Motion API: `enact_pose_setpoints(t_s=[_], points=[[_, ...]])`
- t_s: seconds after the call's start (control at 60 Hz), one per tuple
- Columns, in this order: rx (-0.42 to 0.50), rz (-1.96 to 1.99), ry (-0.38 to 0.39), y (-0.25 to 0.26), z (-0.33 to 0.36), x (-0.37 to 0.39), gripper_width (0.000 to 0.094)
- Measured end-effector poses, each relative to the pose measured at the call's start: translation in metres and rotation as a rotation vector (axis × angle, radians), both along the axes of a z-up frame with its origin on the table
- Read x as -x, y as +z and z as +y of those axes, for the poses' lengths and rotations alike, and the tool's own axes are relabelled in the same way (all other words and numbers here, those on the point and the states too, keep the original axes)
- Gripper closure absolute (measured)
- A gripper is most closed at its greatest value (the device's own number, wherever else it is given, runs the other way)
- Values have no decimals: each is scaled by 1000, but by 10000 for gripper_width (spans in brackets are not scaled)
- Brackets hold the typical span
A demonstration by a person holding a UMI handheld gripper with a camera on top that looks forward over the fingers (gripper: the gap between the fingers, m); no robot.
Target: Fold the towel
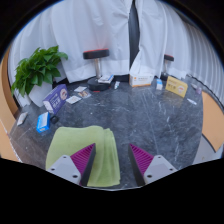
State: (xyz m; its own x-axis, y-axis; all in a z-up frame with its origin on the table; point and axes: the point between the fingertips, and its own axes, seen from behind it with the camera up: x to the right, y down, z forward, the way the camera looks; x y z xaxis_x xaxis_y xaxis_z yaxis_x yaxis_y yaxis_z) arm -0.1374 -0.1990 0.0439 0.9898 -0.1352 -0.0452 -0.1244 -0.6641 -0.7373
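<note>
The tool (112,160) hovers low over the dark marbled counter (150,115), its two fingers spread wide with the pink pads (83,157) facing each other across an open gap, nothing pinched. The towel (85,150), pale green, lies flat on the near left of the counter, and its right part reaches in between the fingers: the left finger sits over the cloth, the right finger stands just off its right edge over bare counter. That reads as a line-up for a grab on the near right edge, so the cloth can be lifted and carried across; I judge the fold is not yet begun, since the towel looks spread out in one layer, though a doubled edge would be hard to tell from here. Around it: a blue box (56,96) and a smaller blue packet (43,122) on the far left, close enough to the towel's far left corner to be brushed if the cloth is swung that way. A plant (38,68) stands beyond them. Far across the counter lie some papers (104,79) and a yellow box (177,87) on the right, well apart from the work. A stool (96,54) stands beyond against white curtains (80,25). The counter to the right of the towel is bare.
</note>
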Motion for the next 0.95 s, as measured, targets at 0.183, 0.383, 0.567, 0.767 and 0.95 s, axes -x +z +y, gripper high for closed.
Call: enact_pose_setpoints(t_s=[0.183, 0.383, 0.567, 0.767, 0.95], points=[[-35, -90, 0, 47, -35, -19, 94], [-87, -116, 10, 105, -88, 19, 83], [-100, -124, -19, 135, -147, 58, 84], [-117, -135, -48, 154, -193, 80, 85], [-122, -159, -36, 160, -210, 93, 81]])
